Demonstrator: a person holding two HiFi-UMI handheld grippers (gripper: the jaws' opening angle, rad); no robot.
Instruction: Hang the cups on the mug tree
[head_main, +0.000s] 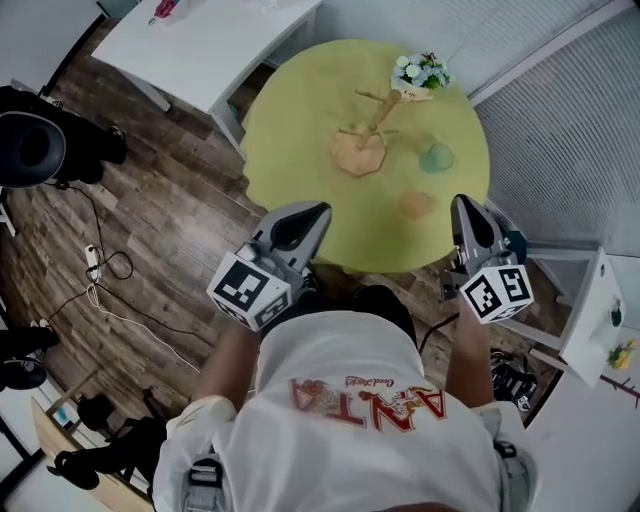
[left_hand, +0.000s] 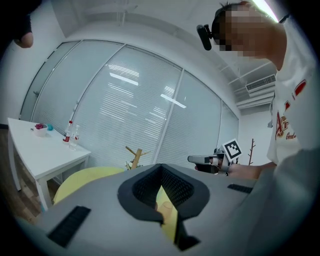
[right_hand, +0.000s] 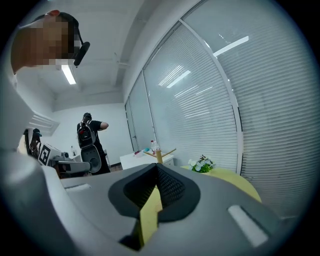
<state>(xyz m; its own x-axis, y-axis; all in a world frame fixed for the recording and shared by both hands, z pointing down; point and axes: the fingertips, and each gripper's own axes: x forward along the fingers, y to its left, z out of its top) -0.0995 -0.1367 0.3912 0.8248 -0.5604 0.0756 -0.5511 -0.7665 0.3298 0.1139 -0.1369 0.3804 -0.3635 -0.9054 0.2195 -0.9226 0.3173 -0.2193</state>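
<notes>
A wooden mug tree (head_main: 365, 135) stands bare on the round yellow table (head_main: 300, 110). To its right sits a green cup (head_main: 436, 157), and nearer me an orange cup (head_main: 414, 204). My left gripper (head_main: 320, 211) hovers over the table's near edge, shut and empty. My right gripper (head_main: 461, 200) is at the near right edge, just right of the orange cup, also shut with nothing in it. The left gripper view shows its jaws (left_hand: 161, 167) closed, the mug tree (left_hand: 135, 156) beyond. In the right gripper view, the closed gripper (right_hand: 156, 166) points toward the tree (right_hand: 160, 155).
A pot of white flowers (head_main: 420, 72) stands at the table's far edge behind the tree. A white desk (head_main: 200, 40) adjoins at far left. Cables (head_main: 100, 265) lie on the wood floor, and a white shelf (head_main: 590, 320) stands at right. Another person (right_hand: 90, 142) stands far back.
</notes>
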